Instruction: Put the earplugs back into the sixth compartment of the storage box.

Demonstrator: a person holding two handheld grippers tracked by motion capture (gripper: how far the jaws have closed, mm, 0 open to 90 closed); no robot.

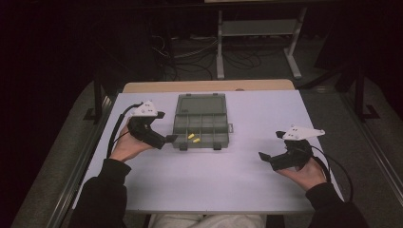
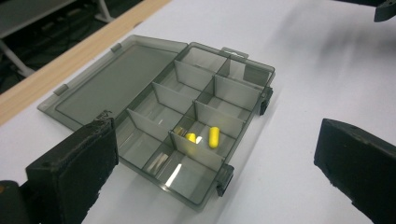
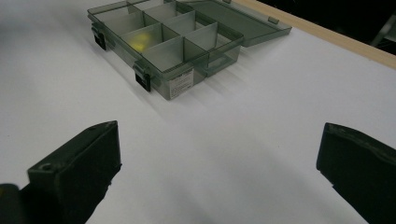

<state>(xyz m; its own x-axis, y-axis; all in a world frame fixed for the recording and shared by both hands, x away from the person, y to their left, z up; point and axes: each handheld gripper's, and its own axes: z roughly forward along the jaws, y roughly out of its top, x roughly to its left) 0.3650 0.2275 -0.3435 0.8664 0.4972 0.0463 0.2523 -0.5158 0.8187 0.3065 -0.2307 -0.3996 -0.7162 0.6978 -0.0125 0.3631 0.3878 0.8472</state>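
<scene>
A smoked clear organizer box [image 1: 216,124] lies open at the table's middle back, its lid [image 1: 200,104] folded flat away from me. Two yellow capsules [image 1: 193,137] rest in one front compartment; the left gripper view shows them side by side [image 2: 214,137]. The other compartments [image 2: 205,84] look bare. My left gripper [image 1: 166,127] is open just left of the box, its fingers [image 2: 74,163] pointing at the box's front corner. My right gripper [image 1: 271,145] is open at the right, well apart from the box [image 3: 173,51], with nothing between its fingers [image 3: 79,163].
The white table [image 1: 214,180] has a wooden strip [image 1: 209,86] along its far edge. Beyond it a metal stand [image 1: 259,28] and cables sit on the dark floor. Black latches [image 3: 142,79] stick out from the box's front wall.
</scene>
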